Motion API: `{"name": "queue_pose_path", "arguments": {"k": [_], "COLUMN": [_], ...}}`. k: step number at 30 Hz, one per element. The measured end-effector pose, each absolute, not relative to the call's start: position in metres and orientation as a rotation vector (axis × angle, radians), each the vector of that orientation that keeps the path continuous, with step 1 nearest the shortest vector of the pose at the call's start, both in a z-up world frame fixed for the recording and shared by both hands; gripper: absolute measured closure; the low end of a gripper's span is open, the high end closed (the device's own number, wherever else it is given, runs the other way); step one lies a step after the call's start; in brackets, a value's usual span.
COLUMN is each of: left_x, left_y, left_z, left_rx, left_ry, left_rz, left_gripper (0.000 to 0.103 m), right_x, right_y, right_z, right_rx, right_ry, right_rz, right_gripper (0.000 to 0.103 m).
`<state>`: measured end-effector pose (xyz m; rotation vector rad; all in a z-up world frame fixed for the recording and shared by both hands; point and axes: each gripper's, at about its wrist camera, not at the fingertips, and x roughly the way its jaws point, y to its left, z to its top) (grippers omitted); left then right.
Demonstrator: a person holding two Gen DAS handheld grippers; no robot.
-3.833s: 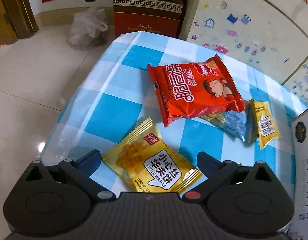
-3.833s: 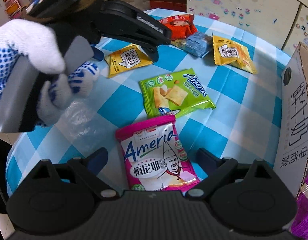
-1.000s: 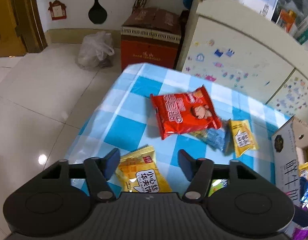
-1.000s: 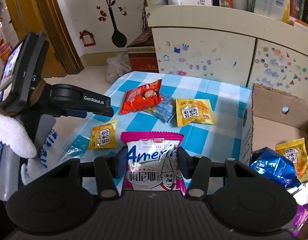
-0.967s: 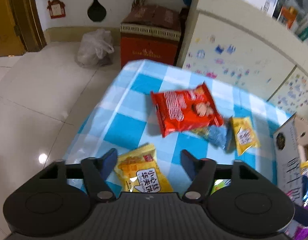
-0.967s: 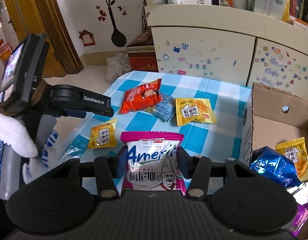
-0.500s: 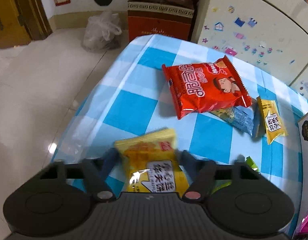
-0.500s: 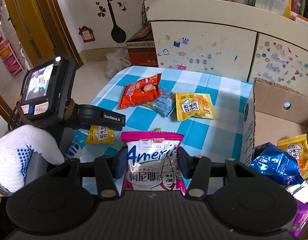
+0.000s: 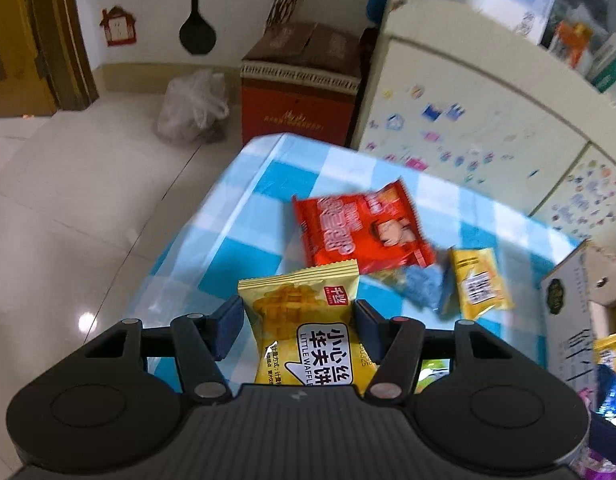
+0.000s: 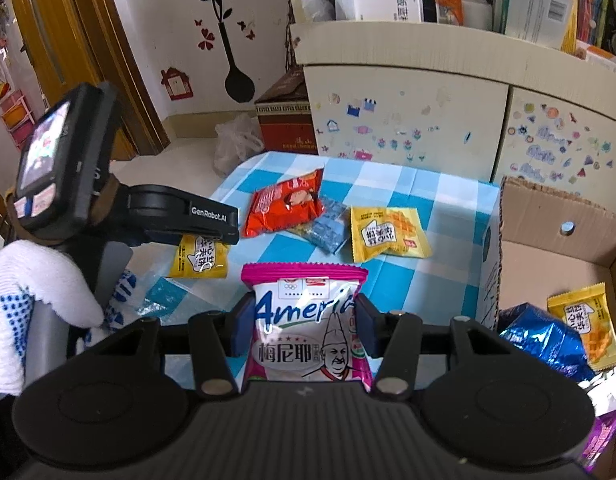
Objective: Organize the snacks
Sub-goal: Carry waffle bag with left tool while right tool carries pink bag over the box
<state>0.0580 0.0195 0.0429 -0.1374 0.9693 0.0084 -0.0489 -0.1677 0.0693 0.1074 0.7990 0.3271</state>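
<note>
My left gripper (image 9: pixel 296 322) is shut on a yellow Little Waffle packet (image 9: pixel 308 328) and holds it above the near left of the blue checked table (image 9: pixel 244 216); the packet also shows in the right wrist view (image 10: pixel 200 258). My right gripper (image 10: pixel 304 322) is shut on a pink Ameria packet (image 10: pixel 306 328), lifted over the table's front. On the table lie a red snack bag (image 10: pixel 286 202), a blue packet (image 10: pixel 327 230) and a second yellow waffle packet (image 10: pixel 387 234). An open cardboard box (image 10: pixel 547 264) at the right holds several snacks.
A cream cabinet (image 10: pixel 427 120) with stickers stands behind the table. A red carton (image 9: pixel 300 92) and a plastic bag (image 9: pixel 192 108) sit on the floor beyond the table's far left corner. A green packet (image 9: pixel 431 368) peeks out under my left gripper.
My left gripper has closed on the yellow waffle packet and lifted it off the table. My right gripper keeps holding the pink Ameria packet raised, nearly still.
</note>
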Motion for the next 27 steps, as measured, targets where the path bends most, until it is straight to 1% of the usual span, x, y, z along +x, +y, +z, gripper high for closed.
{"name": "queue_pose_path", "arguments": {"k": [11,27], "left_x": [0.044,0.022], "left_y": [-0.011,-0.069], "left_z": [0.08,0.103], "left_rx": [-0.042,-0.028], "left_ry": [0.823,0.762], "left_rz": [-0.046,-0.351], "left_gripper": [0.038,0.037], "right_x": [-0.053,-0.067], "right_y": [-0.189,-0.281], "right_z": [0.094,0.145], "right_rx": [0.131,0.253], "right_ry": [0.717,0.551], "right_rz": [0.285,0.1], "right_gripper": [0.051,0.051]}}
